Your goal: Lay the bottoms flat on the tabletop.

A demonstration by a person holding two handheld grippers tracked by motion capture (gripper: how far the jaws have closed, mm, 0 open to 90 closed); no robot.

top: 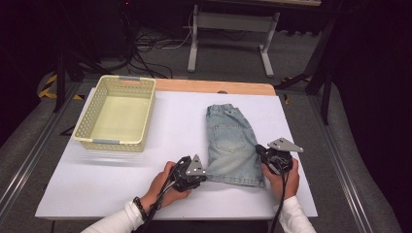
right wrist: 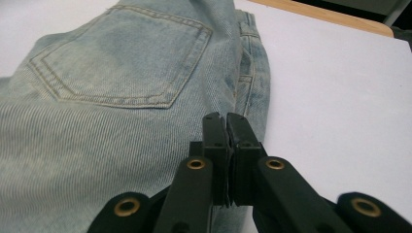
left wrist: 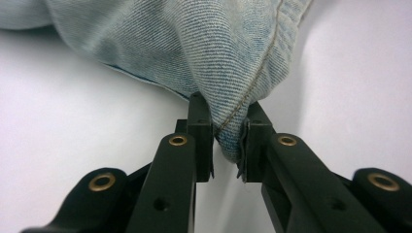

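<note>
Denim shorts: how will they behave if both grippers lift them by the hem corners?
The denim shorts will likely sag between the grips: cloth already bunches in the left gripper. The folded layers may fall open. The right gripper, shut at their edge, shows little cloth, so that corner might slip.

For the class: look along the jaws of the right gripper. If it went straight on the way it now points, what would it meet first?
Probably the denim shorts themselves. The right gripper has its jaws shut at the shorts' edge, apparently on a little fabric, and points along the cloth toward the back pocket. Depth is hard to judge.
</note>
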